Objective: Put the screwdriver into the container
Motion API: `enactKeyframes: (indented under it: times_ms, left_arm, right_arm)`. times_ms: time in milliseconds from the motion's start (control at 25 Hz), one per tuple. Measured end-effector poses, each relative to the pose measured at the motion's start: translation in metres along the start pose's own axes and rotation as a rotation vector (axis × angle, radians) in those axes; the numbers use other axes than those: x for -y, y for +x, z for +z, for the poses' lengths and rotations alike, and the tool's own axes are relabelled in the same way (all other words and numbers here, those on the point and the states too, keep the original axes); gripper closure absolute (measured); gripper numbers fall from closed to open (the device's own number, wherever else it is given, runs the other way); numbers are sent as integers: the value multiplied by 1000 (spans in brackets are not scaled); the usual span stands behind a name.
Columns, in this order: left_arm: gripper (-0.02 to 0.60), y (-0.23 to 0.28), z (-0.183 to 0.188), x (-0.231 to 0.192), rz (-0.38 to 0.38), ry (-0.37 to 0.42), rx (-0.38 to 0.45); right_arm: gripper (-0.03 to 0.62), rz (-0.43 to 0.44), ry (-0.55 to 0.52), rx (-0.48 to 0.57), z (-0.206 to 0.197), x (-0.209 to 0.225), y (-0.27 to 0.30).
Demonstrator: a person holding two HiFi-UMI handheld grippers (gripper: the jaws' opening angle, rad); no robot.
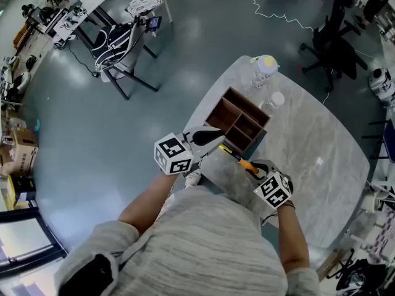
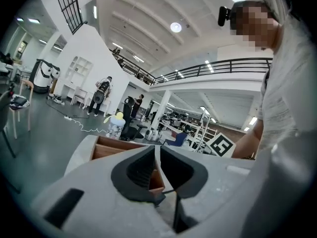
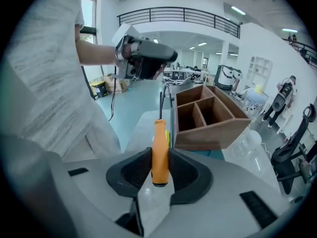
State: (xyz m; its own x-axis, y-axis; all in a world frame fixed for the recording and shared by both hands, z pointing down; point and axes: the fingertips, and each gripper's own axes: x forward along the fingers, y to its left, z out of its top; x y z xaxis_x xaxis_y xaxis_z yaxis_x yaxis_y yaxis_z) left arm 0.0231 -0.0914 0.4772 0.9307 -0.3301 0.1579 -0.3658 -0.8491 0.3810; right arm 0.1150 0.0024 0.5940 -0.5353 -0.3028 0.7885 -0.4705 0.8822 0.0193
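Marbled bench (image 1: 321,147) carried the container (image 1: 237,121); the right gripper (image 3: 159,170) was clamped on the screwdriver (image 3: 159,138) by its orange handle, near the container; the left gripper (image 2: 155,168) was closed, empty; best to tip the shaft into one compartment, then release low.

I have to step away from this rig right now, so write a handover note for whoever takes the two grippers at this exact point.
Right gripper: fingers shut on the handle of the orange-handled screwdriver, whose dark shaft points toward the container.
Left gripper: fingers shut with nothing between them, close to the container.
Brown wooden divided container: stands on the grey marbled table; the compartments in view look empty.
Done: the screwdriver is gripped.
Left: carry it over the container, lower it into a compartment and release.
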Motion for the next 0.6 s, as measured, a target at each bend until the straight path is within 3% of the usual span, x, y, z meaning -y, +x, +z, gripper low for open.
enactKeyframes:
  times_ms: [200,440,600]
  left_arm:
    - [455,-7,4,-8,18,-26,-13]
    - [440,-5,10,-12,33,-24,-35]
    - [440,-2,25,-15,1,-53,-5]
  right_arm:
    - [485,-55,15,70,32,16,-12]
    - [485,-115,66,164,70,35,-22]
    - [485,-146,89,234,94,44,-27]
